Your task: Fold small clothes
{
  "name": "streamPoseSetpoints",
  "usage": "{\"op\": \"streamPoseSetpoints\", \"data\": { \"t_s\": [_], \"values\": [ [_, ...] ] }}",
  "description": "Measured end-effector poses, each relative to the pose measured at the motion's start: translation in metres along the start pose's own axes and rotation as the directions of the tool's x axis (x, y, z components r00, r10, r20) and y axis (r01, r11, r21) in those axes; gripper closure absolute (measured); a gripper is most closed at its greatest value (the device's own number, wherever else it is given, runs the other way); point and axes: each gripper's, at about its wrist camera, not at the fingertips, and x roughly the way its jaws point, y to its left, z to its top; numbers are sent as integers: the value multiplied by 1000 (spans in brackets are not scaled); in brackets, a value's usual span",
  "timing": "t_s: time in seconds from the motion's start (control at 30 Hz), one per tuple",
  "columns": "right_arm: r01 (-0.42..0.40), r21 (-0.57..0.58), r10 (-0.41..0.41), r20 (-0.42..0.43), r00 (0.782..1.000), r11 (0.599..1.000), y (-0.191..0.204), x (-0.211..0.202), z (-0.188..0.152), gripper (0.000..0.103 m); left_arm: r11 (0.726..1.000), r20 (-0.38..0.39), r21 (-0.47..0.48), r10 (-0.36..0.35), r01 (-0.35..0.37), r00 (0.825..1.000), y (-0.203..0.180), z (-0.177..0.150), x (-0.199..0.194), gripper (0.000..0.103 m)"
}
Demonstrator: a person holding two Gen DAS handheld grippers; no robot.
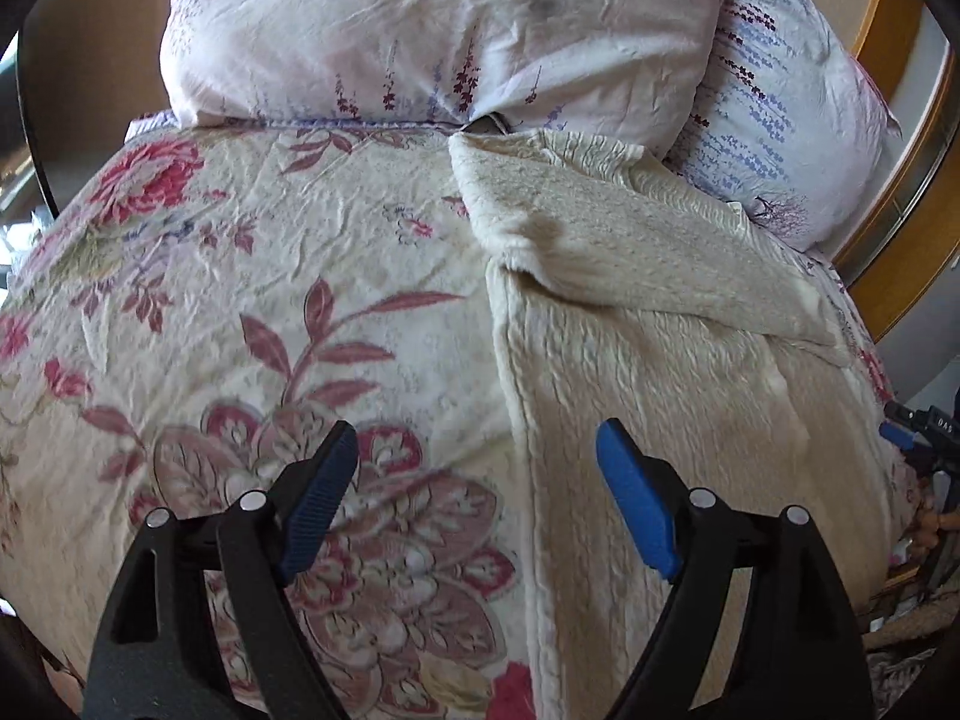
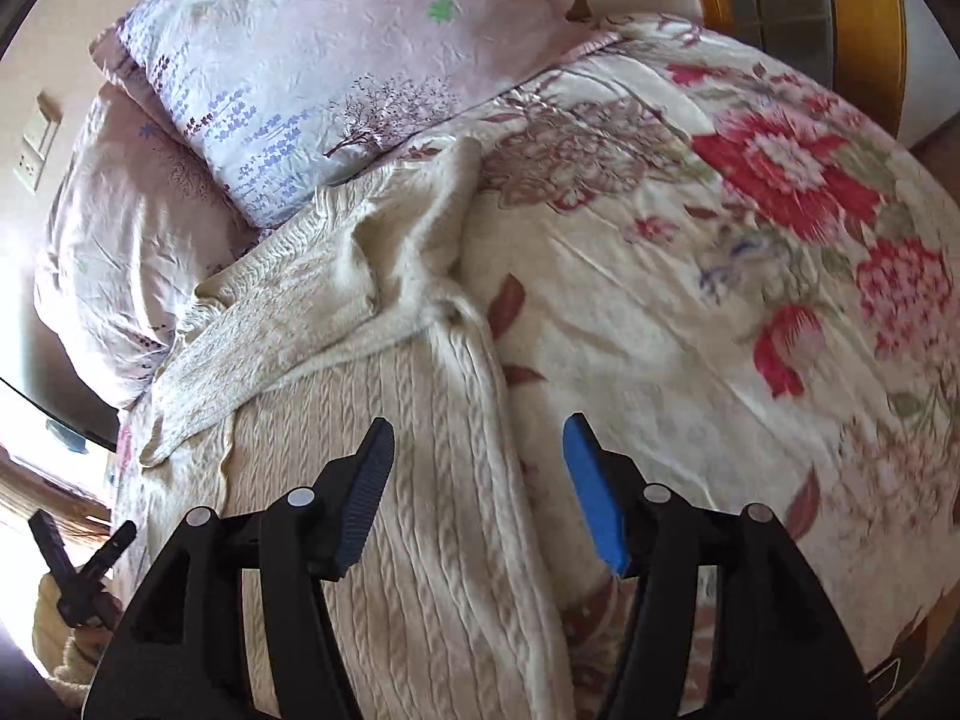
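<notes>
Seemingly mid-fold: cream sweater (image 2: 384, 480) lies on the floral bedspread (image 1: 240, 276) w/ one sleeve across, by the pillows (image 1: 432, 30); left gripper (image 1: 477, 498) & right gripper (image 2: 477, 480) both gape, holding nothing; next prob re-grip an edge.

We have open bedspread (image 1: 252, 276) to one side of the sweater (image 1: 678, 372), flat and bare, with room to pass low across it. At the head of the bed two pillows (image 1: 444, 30) rise as a soft wall, the sweater's upper edge lying just beside them. Past the pillows a wooden frame (image 1: 888, 138) closes that side off. Our left gripper (image 1: 477, 492) and right gripper (image 2: 479, 480) both hang with jaws apart, nothing between them, air free above the knit.
</notes>
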Motion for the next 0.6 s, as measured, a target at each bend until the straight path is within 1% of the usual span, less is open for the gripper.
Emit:
{"op": "streamPoseSetpoints", "data": {
  "t_s": [0.07, 0.13, 0.17, 0.2, 0.27, 0.33, 0.37, 0.43, 0.47, 0.5, 0.57, 0.6],
  "values": [
    [-63, 31, 64, -34, 997, 998, -11, -4, -10, 43, 999, -15, -39, -31, 30, 999, 2, -13, -4, 22],
    [-107, 57, 111, -71, 991, 993, -18, -8, -21, 43, 996, -33, -73, -62, 59, 998, 1, -26, -6, 23],
    [-127, 73, 133, -92, 987, 989, -22, -8, -26, 43, 994, -38, -86, -69, 65, 997, 1, -32, -7, 24],
    [-148, 94, 159, -116, 981, 984, -26, -6, -30, 46, 994, -30, -85, -68, 65, 997, -1, -37, -11, 24],
    [-210, 138, 228, -132, 965, 968, -34, -10, -38, 47, 991, -31, -99, -89, 85, 996, -4, -47, -17, 27],
    [-287, 204, 323, -173, 931, 936, -41, -9, -46, 48, 980, -39, -136, -150, 143, 988, -4, -58, -23, 32],
    [-315, 222, 359, -195, 913, 923, -43, -9, -51, 49, 976, -35, -150, -165, 158, 986, -5, -64, -27, 34],
    [-352, 231, 404, -240, 883, 907, -45, -10, -62, 56, 966, -32, -180, -193, 184, 981, -5, -76, -35, 37],
    [-372, 238, 428, -263, 865, 897, -45, -11, -68, 58, 956, -34, -204, -222, 211, 974, -5, -82, -38, 41],
    [-386, 246, 447, -285, 848, 889, -45, -11, -74, 62, 945, -32, -231, -247, 233, 969, -4, -88, -41, 43],
    [-412, 263, 482, -322, 815, 872, -44, -10, -87, 66, 923, -24, -277, -286, 268, 958, -2, -101, -47, 47],
    [-421, 268, 494, -336, 802, 867, -44, -10, -92, 69, 913, -22, -295, -300, 280, 954, -3, -107, -48, 49]
  ]
}}
